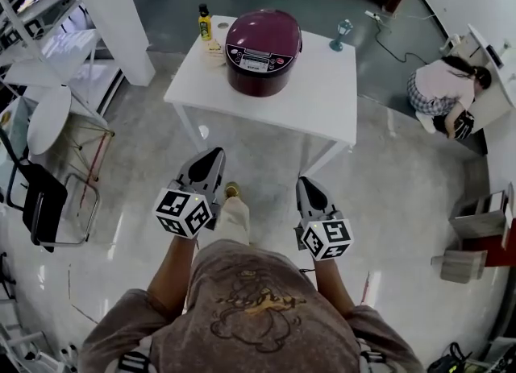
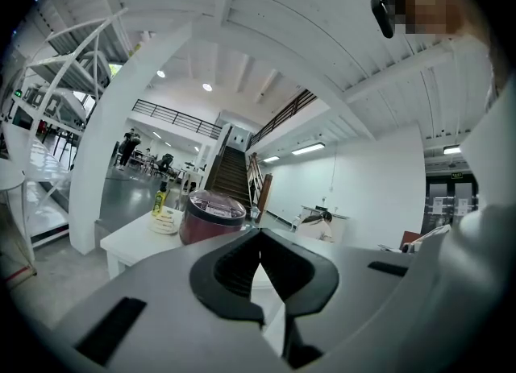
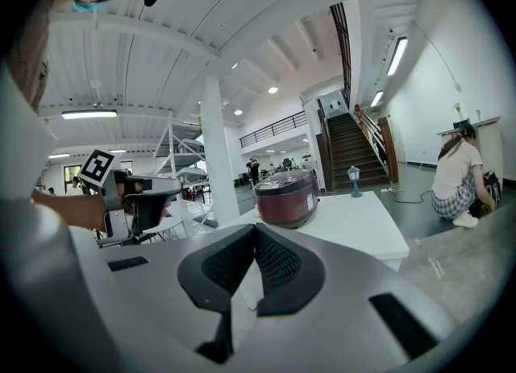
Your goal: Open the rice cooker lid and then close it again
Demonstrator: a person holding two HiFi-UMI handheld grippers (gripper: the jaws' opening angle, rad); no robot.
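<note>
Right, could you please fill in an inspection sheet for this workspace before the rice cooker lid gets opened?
Surface: white table, carrying four items.
Job's things: maroon rice cooker, lid down, towards the table's far edge.
Clutter: yellow bottle and a pale stack left of the cooker; small lantern ornament to its right.
Grippers: left hand-held gripper and right hand-held gripper both shut, nothing between the jaws, short of the table.
Cables: one cable on the floor beyond the table's right corner.
Surroundings: white column, black chair at left, a crouching person at right.
</note>
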